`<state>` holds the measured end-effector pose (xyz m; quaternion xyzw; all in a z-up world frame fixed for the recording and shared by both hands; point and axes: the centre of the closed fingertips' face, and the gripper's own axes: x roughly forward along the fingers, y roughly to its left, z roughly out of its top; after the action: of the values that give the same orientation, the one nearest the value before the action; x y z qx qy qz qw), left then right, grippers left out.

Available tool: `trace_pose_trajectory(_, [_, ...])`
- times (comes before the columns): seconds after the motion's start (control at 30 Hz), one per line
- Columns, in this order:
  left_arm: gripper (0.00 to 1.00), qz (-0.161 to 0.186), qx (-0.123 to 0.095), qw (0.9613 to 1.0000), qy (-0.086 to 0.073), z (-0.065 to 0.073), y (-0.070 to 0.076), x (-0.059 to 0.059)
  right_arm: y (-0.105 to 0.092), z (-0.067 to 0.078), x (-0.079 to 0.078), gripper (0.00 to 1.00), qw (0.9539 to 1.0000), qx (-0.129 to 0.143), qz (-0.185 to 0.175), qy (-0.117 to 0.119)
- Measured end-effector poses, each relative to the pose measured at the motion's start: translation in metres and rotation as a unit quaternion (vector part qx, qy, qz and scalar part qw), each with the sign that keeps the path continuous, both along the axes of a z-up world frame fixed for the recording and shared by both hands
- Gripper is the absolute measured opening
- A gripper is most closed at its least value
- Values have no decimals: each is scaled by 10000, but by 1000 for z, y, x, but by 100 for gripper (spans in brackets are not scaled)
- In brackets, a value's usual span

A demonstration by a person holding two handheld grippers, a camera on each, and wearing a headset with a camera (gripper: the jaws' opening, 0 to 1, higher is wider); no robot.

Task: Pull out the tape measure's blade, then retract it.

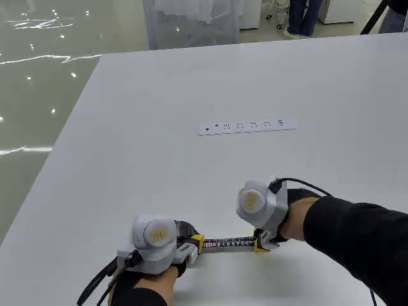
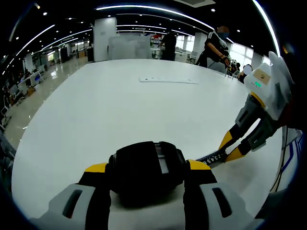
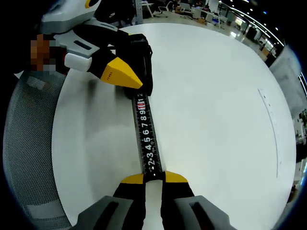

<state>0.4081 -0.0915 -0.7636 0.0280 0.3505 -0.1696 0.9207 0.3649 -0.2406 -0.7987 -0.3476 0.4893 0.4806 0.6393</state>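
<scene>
Between left claw (image 1: 194, 245) clamping case (image 2: 146, 168) and right claw (image 3: 153, 178) pinching tip, blade (image 3: 146, 139) runs crosswise.

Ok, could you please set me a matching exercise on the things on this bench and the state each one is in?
Things:
1. tape measure case
2. blade
3. power strip
4. right gripper

States:
A. lies apart, untouched
B. shut on the blade's end
C. clamped in the left gripper
D. drawn out, numbers showing

Pairs: 1-C, 2-D, 3-A, 4-B
</scene>
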Motion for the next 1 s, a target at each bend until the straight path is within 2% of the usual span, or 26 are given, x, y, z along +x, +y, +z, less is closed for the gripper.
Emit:
trace_pose_trajectory(0.17, [56,25,-41,10000,-33,0,0,1,2,0,1,7,10000,13,-8,2])
trace_pose_trajectory(0.23, [56,7,-61,9999,-119,1,0,0,2,0,1,7,10000,29,-5,-6])
trace_pose_trajectory(0.5, [55,2,-110,9997,-208,2,-1,1,5,0,2,7,10000,29,-15,-6])
trace_pose_trajectory(0.73, [55,5,-124,9996,-241,3,-1,1,7,0,2,7,9999,44,100,-40])
trace_pose_trajectory(1.0, [54,-6,-132,9996,-250,3,-1,0,10,0,3,6,9996,253,36,-115])
